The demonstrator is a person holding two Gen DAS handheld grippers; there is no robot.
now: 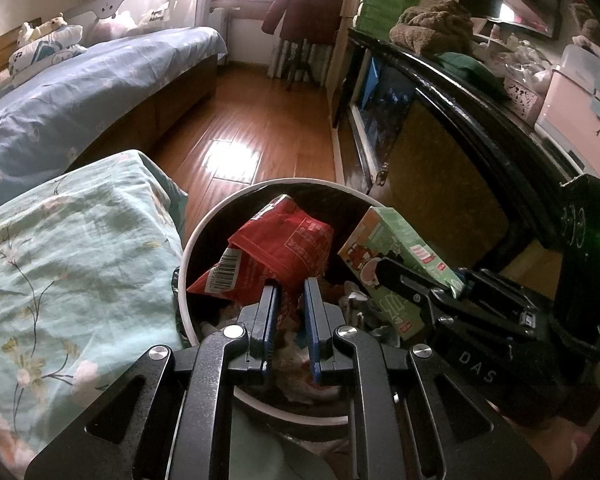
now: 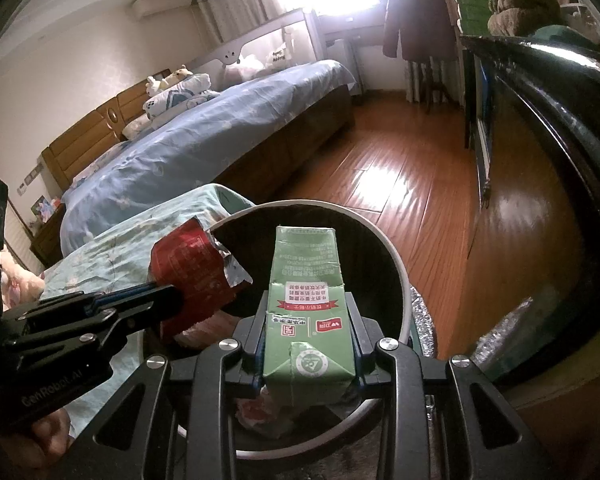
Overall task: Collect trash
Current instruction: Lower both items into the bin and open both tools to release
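Over the round white-rimmed bin (image 1: 204,232) beside the floral bedding (image 1: 68,248), the left gripper (image 1: 290,284) pinches a red snack wrapper (image 1: 276,248) while the right gripper (image 2: 309,312) clamps a green carton (image 2: 306,280) above its opening.

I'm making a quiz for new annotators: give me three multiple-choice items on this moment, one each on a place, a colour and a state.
1. Both held items hang over: A the bed, B the white-rimmed bin, C the cabinet top.
2. The carton is: A green, B blue, C yellow.
3. The left claw is: A empty, B out of view, C shut on the wrapper.

B: the white-rimmed bin sits under both.
A: the carton in the right claw has green faces.
C: the left claw pinches the red wrapper.
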